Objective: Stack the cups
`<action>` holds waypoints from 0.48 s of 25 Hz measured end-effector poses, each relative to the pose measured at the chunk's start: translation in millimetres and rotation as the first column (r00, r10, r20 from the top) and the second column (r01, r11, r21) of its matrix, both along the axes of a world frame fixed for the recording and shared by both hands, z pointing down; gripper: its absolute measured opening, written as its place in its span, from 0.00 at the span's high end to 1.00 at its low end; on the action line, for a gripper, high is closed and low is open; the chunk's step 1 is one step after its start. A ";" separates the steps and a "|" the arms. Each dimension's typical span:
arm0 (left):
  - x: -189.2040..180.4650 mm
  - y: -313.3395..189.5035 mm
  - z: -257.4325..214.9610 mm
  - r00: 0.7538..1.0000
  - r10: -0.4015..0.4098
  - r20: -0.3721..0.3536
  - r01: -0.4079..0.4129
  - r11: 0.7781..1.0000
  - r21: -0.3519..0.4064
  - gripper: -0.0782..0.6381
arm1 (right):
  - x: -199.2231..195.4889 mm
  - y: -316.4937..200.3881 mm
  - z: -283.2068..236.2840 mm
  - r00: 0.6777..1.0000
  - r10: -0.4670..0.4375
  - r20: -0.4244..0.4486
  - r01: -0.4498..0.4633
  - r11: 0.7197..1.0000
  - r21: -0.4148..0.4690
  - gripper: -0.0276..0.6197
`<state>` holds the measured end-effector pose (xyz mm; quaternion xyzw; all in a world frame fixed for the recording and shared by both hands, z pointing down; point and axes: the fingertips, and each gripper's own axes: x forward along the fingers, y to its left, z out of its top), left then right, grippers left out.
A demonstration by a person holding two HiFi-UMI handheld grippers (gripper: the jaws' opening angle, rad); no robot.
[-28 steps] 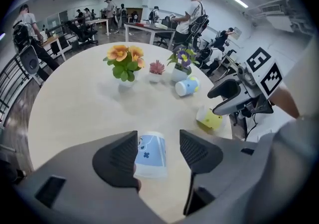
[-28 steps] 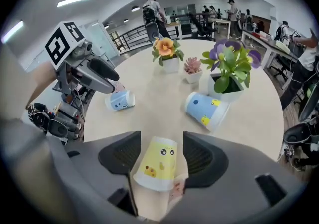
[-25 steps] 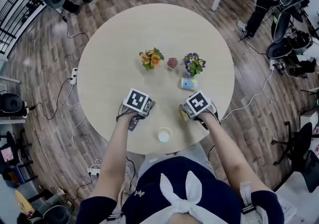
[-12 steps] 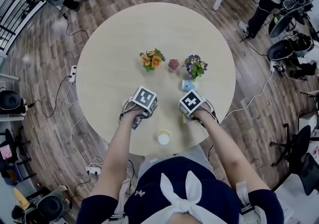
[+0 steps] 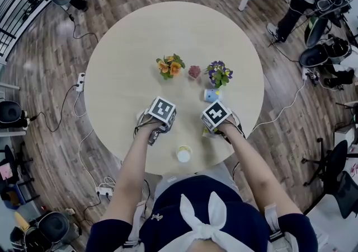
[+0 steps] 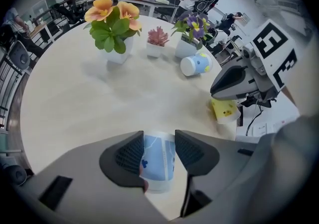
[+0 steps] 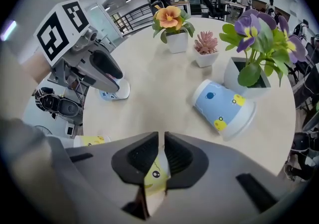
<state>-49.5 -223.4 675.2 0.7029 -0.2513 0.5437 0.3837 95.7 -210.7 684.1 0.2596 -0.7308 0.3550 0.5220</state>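
Jaws had just been closing on both sides: left gripper (image 6: 158, 144) clasped the blue-printed cup (image 6: 158, 167) standing on the round table (image 5: 140, 49), right gripper (image 7: 163, 156) pinched flat the wall of the yellow cup (image 7: 155, 177).

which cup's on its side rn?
The pale blue cup with yellow dots, tipped over beside the purple-flower pot. The other blue cup and the cup at the near edge of the table stand upright.

bright, even overhead light, soft shadows, heavy fisheye bending, dark vignetted corners.
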 end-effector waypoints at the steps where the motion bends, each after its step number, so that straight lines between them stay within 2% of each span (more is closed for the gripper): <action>1: 0.9 1.6 -0.8 1.000 -0.002 -0.008 0.002 1.000 -0.007 0.60 | -0.8 -0.2 -1.7 1.000 0.002 0.009 -0.002 1.000 0.002 0.89; 4: 0.9 0.5 -2.9 1.000 -0.010 -0.022 0.010 1.000 0.000 0.60 | -0.8 -0.2 -7.5 1.000 0.012 0.028 -0.013 1.000 0.008 0.90; 7: -4.8 -6.9 -6.8 0.999 -0.020 -0.025 0.022 0.999 0.046 0.60 | -1.1 -0.4 -15.7 0.999 0.021 0.043 -0.023 0.999 0.032 0.91; 12: -8.3 -8.5 -19.3 0.998 -0.029 -0.053 0.033 0.996 0.079 0.61 | -3.6 -2.8 -31.4 0.996 0.038 0.075 -0.044 0.996 0.081 0.92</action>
